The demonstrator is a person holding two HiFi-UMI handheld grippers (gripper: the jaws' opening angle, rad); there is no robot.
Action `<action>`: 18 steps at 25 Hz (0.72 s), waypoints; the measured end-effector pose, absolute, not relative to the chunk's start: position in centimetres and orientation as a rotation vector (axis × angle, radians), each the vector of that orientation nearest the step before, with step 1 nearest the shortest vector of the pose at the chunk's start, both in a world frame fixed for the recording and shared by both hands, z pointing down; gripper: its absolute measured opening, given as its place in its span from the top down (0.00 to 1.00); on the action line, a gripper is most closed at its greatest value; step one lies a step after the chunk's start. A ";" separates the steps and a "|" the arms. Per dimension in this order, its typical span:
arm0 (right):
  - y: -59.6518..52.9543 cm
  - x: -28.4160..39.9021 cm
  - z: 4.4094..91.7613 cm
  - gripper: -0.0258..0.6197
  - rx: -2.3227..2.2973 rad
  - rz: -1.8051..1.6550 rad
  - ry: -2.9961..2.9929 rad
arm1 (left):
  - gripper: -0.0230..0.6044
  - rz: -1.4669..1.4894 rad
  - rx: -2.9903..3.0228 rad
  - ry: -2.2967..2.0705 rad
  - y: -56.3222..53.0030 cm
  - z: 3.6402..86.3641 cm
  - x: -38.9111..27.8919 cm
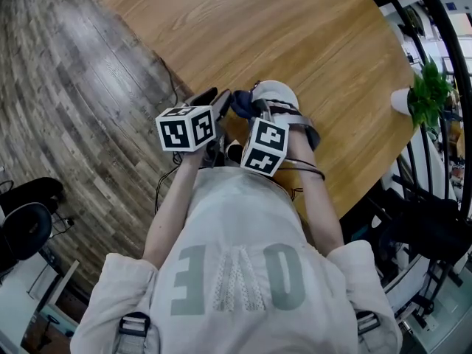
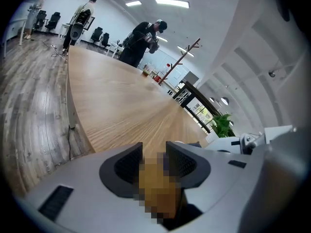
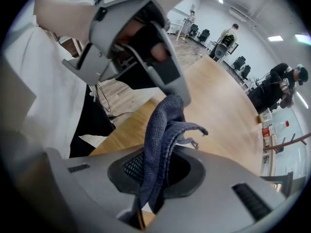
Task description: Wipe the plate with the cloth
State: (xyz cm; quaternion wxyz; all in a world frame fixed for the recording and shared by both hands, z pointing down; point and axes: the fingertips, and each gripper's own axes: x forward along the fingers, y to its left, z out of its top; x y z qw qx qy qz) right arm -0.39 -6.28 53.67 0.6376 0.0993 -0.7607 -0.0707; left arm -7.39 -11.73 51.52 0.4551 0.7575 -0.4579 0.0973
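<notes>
Right tongs grip the blue cloth, plate at its three o'clock; left tongs stand narrowly apart, empty, above the bench.

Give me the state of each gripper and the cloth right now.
Left gripper: tongs slightly apart, nothing seen gripped; a blurred patch covers part of the gap.
Right gripper: tongs shut on the cloth.
Cloth: bunched, standing up out of the right tongs, its top at the left gripper's tip.

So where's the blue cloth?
In the right gripper view, the blue cloth is pinched in the right hand-held gripper, above the wooden table near its edge.
</notes>
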 end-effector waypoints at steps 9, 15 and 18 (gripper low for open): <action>-2.9 -1.0 53.6 0.87 0.161 -0.141 -1.764 | 0.74 0.222 1.890 -1.147 -12.1 51.0 -8.0; -7.9 -1.9 46.5 0.87 0.473 -0.127 -2.013 | 0.76 0.085 2.198 -1.240 -14.7 43.1 -7.5; -11.6 -1.2 40.0 0.87 0.764 -0.216 -2.143 | 0.87 0.013 2.427 -1.351 -15.9 36.5 -7.1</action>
